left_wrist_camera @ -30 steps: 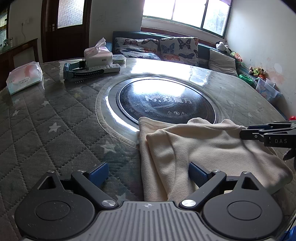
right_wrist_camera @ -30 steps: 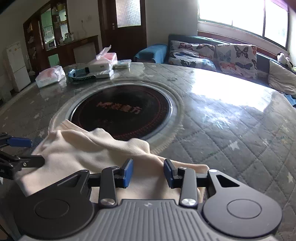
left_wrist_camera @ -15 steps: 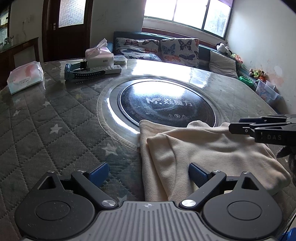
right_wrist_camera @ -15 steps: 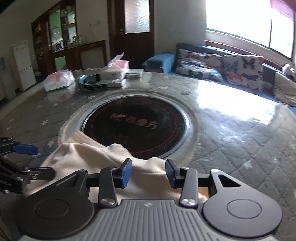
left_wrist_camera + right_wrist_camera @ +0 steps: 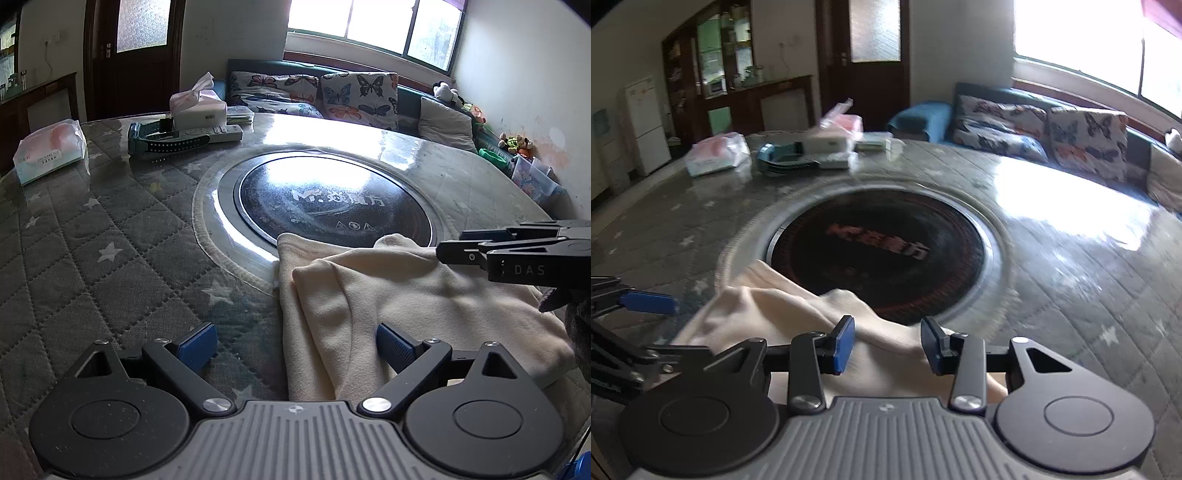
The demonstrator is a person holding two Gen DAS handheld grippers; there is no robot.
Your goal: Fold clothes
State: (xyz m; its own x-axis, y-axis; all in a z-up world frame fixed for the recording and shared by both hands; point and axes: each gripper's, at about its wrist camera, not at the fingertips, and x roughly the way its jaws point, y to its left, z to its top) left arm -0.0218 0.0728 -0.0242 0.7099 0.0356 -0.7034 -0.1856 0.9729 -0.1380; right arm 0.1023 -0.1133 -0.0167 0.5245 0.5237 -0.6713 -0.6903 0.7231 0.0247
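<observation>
A cream folded garment (image 5: pixel 399 302) lies on the round table, its far edge over the dark glass centre disc (image 5: pixel 332 199). My left gripper (image 5: pixel 291 349) is open and empty, low over the garment's left edge. My right gripper (image 5: pixel 888 349) is open and empty, raised above the garment (image 5: pixel 783 314) at its right side; it shows side-on in the left wrist view (image 5: pixel 517 254). The left gripper's fingers (image 5: pixel 646 302) show at the left of the right wrist view.
The table has a grey quilted star cover (image 5: pixel 85 243) under glass. At its far left are a tissue pack (image 5: pixel 48 151), a tissue box (image 5: pixel 197 107), a remote (image 5: pixel 214 133) and a teal object (image 5: pixel 162 138). A sofa with butterfly cushions (image 5: pixel 332 92) stands behind.
My right gripper has lifted up and away from the garment, opening wider. The left gripper has barely moved. The garment lies still.
</observation>
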